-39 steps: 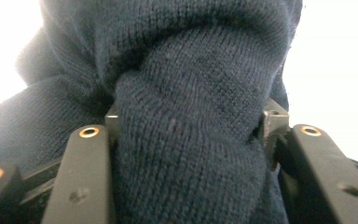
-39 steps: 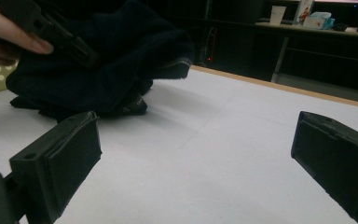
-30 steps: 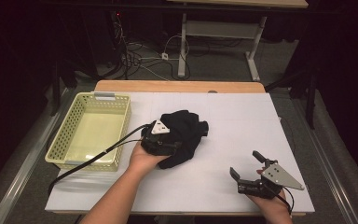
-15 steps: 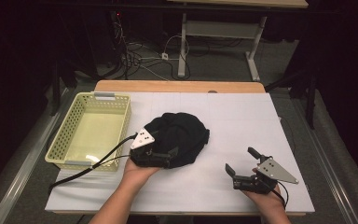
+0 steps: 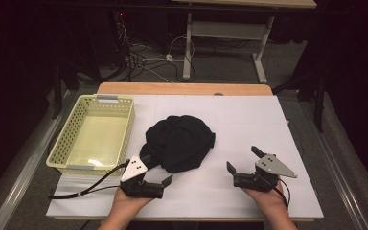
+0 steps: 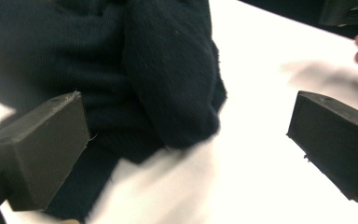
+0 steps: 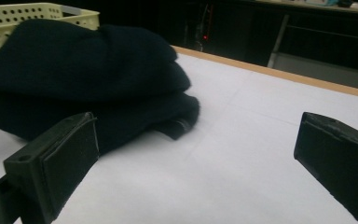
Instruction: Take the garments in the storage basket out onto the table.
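A black knitted cloth (image 5: 179, 141) lies in a rounded heap on the middle of the white table (image 5: 249, 124). My left gripper (image 5: 157, 170) sits just in front of the heap's near left edge. Its jaws have just been opening and stand wide apart. In the left gripper view the cloth (image 6: 121, 70) lies ahead of the left gripper (image 6: 186, 144), touching neither pad. My right gripper (image 5: 243, 159) is open near the front right, a hand's width from the cloth. In the right gripper view the right gripper (image 7: 196, 158) has bare table between its jaws, with the cloth (image 7: 84, 70) ahead to the left.
A yellow perforated basket (image 5: 62, 143) stands on the table's left side, close to the cloth, and shows behind it as the basket (image 7: 28, 14) in the right gripper view. The left gripper's cable (image 5: 91, 184) trails over the front left. The table's far wooden edge (image 5: 182, 88) borders a dark floor with cables.
The left gripper let go of the cloth, opened wide and drew back toward the near edge. The cloth settled into a rounder heap. The right gripper shifted slightly left and away.
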{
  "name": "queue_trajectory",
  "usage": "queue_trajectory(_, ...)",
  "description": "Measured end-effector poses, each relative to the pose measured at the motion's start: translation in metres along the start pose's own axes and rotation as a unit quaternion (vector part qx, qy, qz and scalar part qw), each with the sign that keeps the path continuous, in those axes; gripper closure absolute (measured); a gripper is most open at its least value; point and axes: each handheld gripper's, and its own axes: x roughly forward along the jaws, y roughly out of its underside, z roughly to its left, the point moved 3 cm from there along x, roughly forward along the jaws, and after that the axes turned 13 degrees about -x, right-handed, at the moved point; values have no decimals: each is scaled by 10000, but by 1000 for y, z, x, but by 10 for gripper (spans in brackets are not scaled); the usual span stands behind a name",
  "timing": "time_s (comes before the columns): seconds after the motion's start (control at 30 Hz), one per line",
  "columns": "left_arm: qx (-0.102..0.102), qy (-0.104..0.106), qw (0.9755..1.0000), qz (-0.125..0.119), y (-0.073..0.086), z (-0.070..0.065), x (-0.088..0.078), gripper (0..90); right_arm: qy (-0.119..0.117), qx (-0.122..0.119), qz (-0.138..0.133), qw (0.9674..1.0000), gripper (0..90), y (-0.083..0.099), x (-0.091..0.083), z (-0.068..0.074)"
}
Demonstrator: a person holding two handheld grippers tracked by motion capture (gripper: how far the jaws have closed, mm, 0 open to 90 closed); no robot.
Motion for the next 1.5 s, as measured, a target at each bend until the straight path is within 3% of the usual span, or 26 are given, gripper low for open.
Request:
queue_trajectory(0.17, -113, 105, 9994, -302, 8, 2, -22, 0, -246, -222, 11, 9995, 6, -13, 9, 23)
queue_trajectory(0.23, -260, 135, 9991, -301, 10, 6, -28, 0, -392, -254, -46, 9989, 13, -20, 15, 32)
queue_trajectory(0.33, -198, -23, 9995, -245, 18, 9, -33, 0, -681, -366, -122, 9969, 27, -33, 27, 47)
queue_trajectory(0.4, -337, -53, 9991, -240, 23, 12, -37, 0, -897, -403, -168, 9950, 64, -42, 39, 60)
queue_trajectory(0.53, -661, -176, 9967, -448, 31, 21, -49, 0, -1268, -460, -294, 9904, 160, -61, 67, 89)
queue_trajectory(0.63, -1009, -179, 9934, -510, 35, 30, -57, 0, -1489, -347, -48, 9882, 151, -69, 97, 106)
queue_trajectory(0.7, -1041, -140, 9931, -512, 34, 32, -58, 0, -1456, -395, 125, 9885, 134, -72, 115, 114)
queue_trajectory(0.77, -906, -111, 9949, -439, 32, 29, -55, 0, -1395, -411, 259, 9890, 130, -75, 125, 117)
queue_trajectory(0.87, -624, 71, 9977, -265, 27, 20, -43, 0, -1284, -479, 513, 9892, 292, -74, 131, 116)
queue_trajectory(0.97, -384, 291, 9986, -224, 24, 11, -31, 0, -1352, -586, 614, 9872, 636, -71, 127, 110)
queue_trajectory(1.03, -322, 430, 9986, 28, 20, 9, -23, 18, -1465, -539, 539, 9863, 764, -70, 121, 104)
queue_trajectory(1.17, -209, 576, 9981, -103, 15, 7, -10, 13, -1517, -647, 342, 9857, 808, -64, 98, 93)
queue_trajectory(1.3, -179, 602, 9978, -222, 8, 5, 1, 0, -1396, -611, 291, 9879, 808, -50, 64, 73)
queue_trajectory(1.4, -86, 636, 9976, -254, 4, 3, 8, 0, -1225, -666, 393, 9895, 807, -32, 40, 54)
queue_trajectory(1.5, -127, 635, 9974, -320, 0, 3, 14, 0, -1058, -536, 550, 9914, 806, -10, 21, 37)
